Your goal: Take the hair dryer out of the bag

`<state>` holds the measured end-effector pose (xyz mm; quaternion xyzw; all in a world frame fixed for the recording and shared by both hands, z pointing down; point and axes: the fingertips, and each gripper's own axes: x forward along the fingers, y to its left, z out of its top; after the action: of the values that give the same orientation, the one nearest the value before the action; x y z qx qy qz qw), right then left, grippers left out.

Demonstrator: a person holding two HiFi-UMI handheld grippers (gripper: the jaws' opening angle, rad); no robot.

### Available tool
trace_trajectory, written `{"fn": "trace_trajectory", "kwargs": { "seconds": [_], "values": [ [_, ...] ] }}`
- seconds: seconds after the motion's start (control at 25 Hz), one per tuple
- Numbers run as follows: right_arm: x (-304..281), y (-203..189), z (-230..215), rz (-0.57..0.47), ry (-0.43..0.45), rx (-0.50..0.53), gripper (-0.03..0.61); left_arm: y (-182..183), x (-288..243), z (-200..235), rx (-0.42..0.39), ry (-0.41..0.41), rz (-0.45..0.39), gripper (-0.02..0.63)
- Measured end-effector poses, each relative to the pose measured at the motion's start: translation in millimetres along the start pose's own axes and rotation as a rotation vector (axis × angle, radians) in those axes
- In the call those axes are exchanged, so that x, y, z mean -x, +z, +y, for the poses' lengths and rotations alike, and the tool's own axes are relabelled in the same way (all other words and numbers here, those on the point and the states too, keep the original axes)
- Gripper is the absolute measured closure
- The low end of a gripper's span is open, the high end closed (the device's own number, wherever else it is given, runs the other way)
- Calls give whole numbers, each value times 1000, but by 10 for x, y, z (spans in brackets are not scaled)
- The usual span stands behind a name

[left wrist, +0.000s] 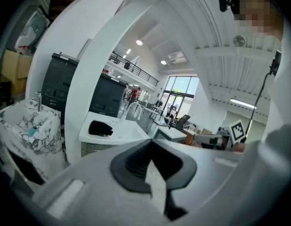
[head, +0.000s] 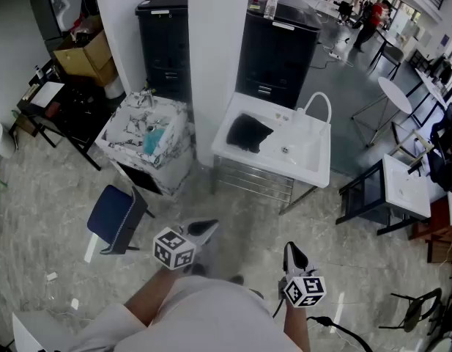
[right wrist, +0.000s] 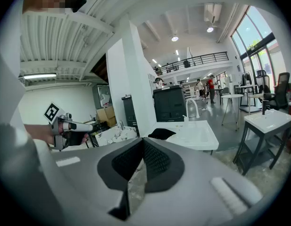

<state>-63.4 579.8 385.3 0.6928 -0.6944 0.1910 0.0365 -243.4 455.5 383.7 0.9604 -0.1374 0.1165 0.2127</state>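
Head view is showing the approach step. The person is standing well apart from the white sink table (head: 313, 169), and the black bag (head: 249, 133) is lying on its left part. The hair dryer is not showing; it is presumably inside the bag. The left gripper (head: 202, 230) and right gripper (head: 293, 252) are both clenched on nothing. The next move is calling for closing in on the table, then spreading the jaws at the bag.

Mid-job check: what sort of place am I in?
Probably a large open lab or test hall: a freestanding white sink with a black bag on it, a marble-patterned sink beside it, a mezzanine railing beyond.
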Motion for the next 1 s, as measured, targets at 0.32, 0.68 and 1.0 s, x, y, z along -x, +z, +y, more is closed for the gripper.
{"fn": "trace_trajectory", "kwargs": {
  "seconds": [0.32, 0.68, 1.0],
  "values": [
    [-47, -8, 93, 1, 2, 10, 574, -17, 22, 30, 1, -13, 4, 612],
    [-191, 15, 264, 3, -7, 1, 574, 7, 71, 164, -5, -43, 11, 612],
    [-439, 0, 432, 11, -38, -8, 574, 63, 201, 379, -25, -71, 23, 612]
  ]
}}
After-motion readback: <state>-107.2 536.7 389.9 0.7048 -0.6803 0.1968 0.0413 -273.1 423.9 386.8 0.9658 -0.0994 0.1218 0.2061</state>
